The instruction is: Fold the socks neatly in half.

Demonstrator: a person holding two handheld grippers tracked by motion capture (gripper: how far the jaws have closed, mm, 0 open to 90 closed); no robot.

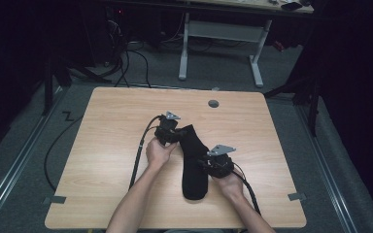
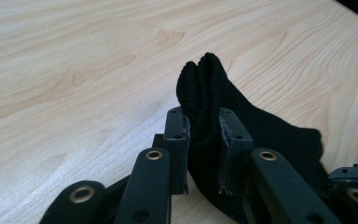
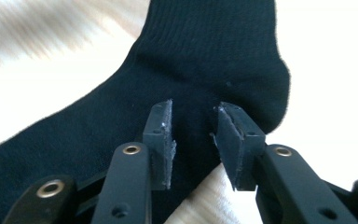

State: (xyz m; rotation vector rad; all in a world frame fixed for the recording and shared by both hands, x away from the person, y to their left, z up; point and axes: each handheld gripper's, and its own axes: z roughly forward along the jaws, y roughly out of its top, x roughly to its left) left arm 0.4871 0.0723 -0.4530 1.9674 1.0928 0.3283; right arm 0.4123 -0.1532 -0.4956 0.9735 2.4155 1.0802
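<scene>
A black sock (image 1: pixel 194 167) lies lengthwise on the wooden table (image 1: pixel 111 121), its cuff end raised at the far left. My left gripper (image 1: pixel 177 135) is shut on that cuff. In the left gripper view the ribbed cuff (image 2: pixel 205 79) stands folded and pinched between the two pads of my left gripper (image 2: pixel 204 135). My right gripper (image 1: pixel 205 162) sits at the sock's right edge near the heel. In the right gripper view, my right gripper (image 3: pixel 193 135) stands open, its pads apart over the sock (image 3: pixel 205 56) by the heel bulge, with fabric in the gap but not pressed.
A grey round grommet (image 1: pixel 213 103) is set in the table's far side. A black cable (image 1: pixel 137 160) trails from the left gripper toward the near edge. Beyond the table stands a white desk frame (image 1: pixel 221 34) on a grey floor.
</scene>
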